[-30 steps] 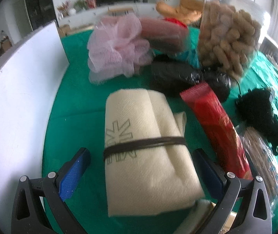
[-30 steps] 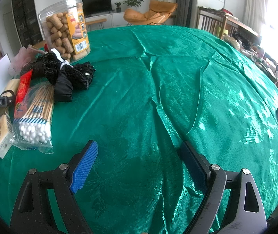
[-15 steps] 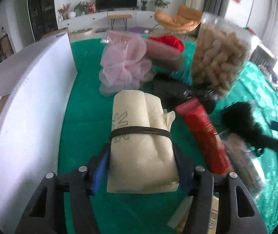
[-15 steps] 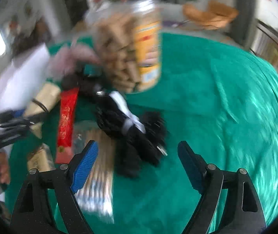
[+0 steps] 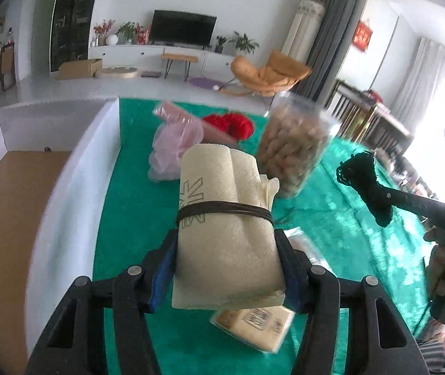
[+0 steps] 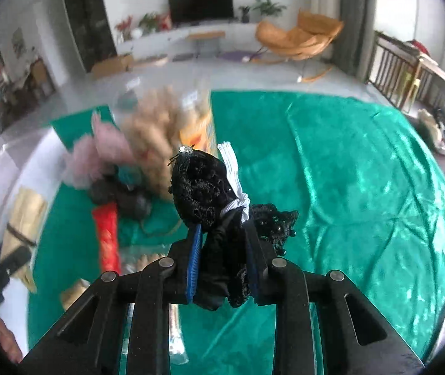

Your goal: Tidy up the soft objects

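Note:
A cream rolled towel (image 5: 222,187) bound with a dark band hangs above the green tablecloth (image 5: 135,218), my left gripper (image 5: 225,240) shut on its near end. The right wrist view shows that roll (image 6: 25,218) blurred at the far left. My right gripper (image 6: 222,231) is closing its jaws, and both pads press on a black lace bundle (image 6: 200,187) with a white tag, lifted off the cloth. From the left wrist view the bundle (image 5: 360,175) hangs in the air at the right. A pink mesh puff (image 5: 175,143) and red yarn (image 5: 232,125) lie further back.
A white open box (image 5: 75,187) with a brown floor stands along the left of the table. A clear jar of snacks (image 5: 294,147) stands behind the towel. A small tan packet (image 5: 253,325) lies under my left gripper, and a red packet (image 6: 107,234) lies near dark bags.
My left gripper closed on the towel roll and lifted it off the cloth. My right gripper swung left over the pile, closed on the black lace bundle and raised it.

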